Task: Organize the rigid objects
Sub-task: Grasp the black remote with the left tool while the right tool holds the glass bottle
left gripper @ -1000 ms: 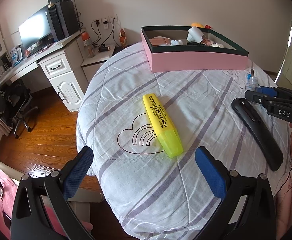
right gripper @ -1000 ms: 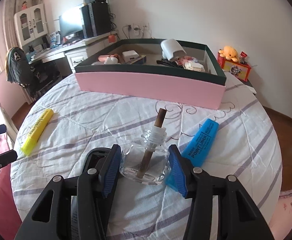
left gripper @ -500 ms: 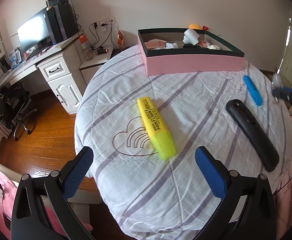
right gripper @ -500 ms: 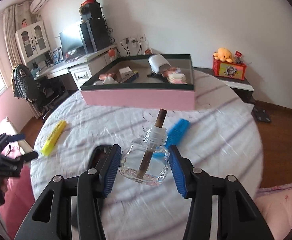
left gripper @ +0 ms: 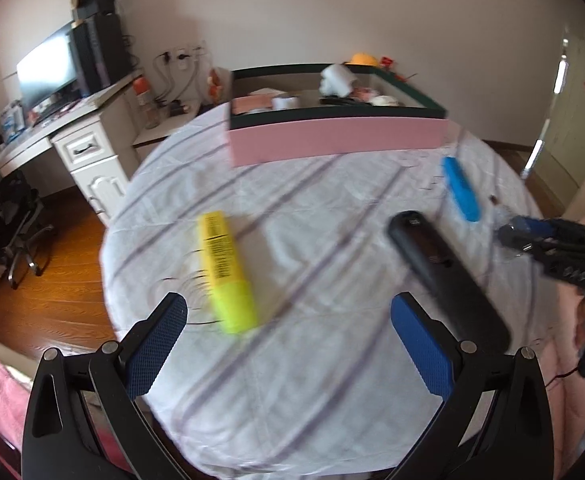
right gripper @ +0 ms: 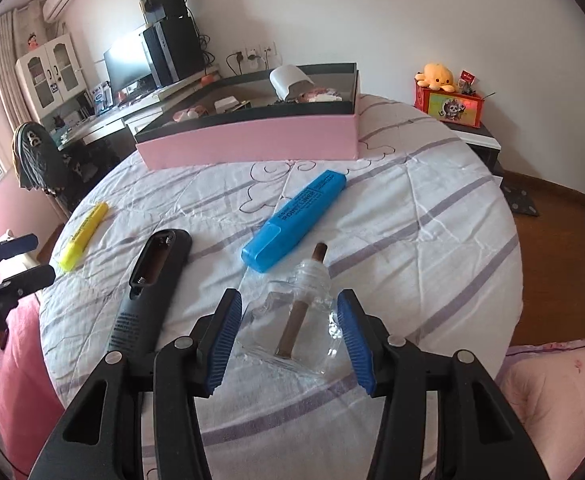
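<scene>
Beside the pink, dark-rimmed box point(right gripper: 248, 140), a white cloth point(right gripper: 412, 216) is showing lilac stripes; near the box a blue highlighter point(right gripper: 296, 220), a yellow highlighter point(left gripper: 226, 272) and a black remote point(right gripper: 152, 284) are lying.

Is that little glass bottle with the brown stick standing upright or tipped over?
Tipped. The bottle leans, base nearer the camera, its stick slanting up and away, between the right gripper's opening jaws.
</scene>
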`<state>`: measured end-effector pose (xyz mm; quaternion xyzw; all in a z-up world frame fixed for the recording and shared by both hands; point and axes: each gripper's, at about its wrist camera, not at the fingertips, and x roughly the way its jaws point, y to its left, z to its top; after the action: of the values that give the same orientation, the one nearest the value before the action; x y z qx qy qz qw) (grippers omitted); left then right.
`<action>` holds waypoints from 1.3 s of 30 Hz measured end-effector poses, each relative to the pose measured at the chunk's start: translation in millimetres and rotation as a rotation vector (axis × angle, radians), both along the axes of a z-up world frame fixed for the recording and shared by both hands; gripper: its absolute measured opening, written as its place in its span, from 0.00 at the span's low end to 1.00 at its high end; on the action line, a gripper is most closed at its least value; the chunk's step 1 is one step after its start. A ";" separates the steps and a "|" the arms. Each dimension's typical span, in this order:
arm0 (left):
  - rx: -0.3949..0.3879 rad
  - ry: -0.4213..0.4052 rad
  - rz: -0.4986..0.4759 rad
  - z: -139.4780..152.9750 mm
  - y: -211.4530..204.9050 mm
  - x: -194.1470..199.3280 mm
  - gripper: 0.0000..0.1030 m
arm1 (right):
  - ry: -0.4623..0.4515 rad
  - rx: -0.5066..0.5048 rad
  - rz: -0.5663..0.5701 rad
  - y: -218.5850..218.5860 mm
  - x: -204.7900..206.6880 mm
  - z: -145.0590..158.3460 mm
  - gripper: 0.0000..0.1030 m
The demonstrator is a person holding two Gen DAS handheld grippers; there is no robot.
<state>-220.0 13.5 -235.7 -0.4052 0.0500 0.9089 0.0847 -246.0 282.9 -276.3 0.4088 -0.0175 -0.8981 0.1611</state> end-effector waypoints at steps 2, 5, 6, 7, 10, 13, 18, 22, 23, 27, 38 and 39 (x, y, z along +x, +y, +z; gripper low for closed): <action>-0.017 -0.006 0.001 -1.4 8.8 -0.7 1.00 | 0.020 0.005 -0.005 0.1 3.7 -2.7 0.52; 0.002 -0.021 0.013 -2.9 20.6 -3.4 1.00 | 0.033 -0.015 -0.007 3.4 3.3 -6.1 0.52; 0.024 -0.034 -0.002 -4.0 26.6 -4.0 1.00 | 0.047 -0.015 -0.007 3.8 3.7 -7.2 0.52; 0.044 -0.044 -0.015 -5.5 32.9 -3.7 1.00 | 0.061 -0.012 -0.005 3.7 4.7 -8.1 0.52; 0.058 -0.059 -0.039 -12.2 54.6 -2.5 1.00 | 0.089 -0.048 -0.016 13.1 8.8 -10.8 0.51; 0.047 -0.087 -0.044 -21.9 76.0 -5.4 1.00 | 0.091 -0.070 -0.014 19.9 8.2 -11.8 0.51; 0.051 -0.130 -0.029 -36.5 102.3 -13.8 1.00 | 0.105 -0.080 0.005 22.5 9.5 -13.3 0.51; -0.037 -0.094 -0.006 -46.2 116.3 -15.4 1.00 | 0.113 -0.080 0.011 22.5 10.7 -14.2 0.51; -0.045 -0.088 -0.011 -46.4 117.0 -15.3 1.00 | 0.114 -0.080 0.011 22.0 10.5 -14.2 0.51; -0.066 -0.081 -0.044 -45.5 106.5 -15.2 1.00 | 0.112 -0.074 0.016 21.3 10.1 -14.3 0.51; -0.099 -0.070 0.031 -40.6 58.6 -6.1 1.00 | 0.119 -0.043 -0.012 16.2 10.1 -15.5 0.52; -0.106 -0.050 0.023 -40.7 61.6 -6.9 1.00 | 0.120 -0.037 -0.015 15.3 10.3 -15.4 0.52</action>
<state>-226.9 75.1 -276.4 -0.4324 0.0914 0.8954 0.0541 -235.7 298.2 -291.8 0.3512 -0.0273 -0.9217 0.1625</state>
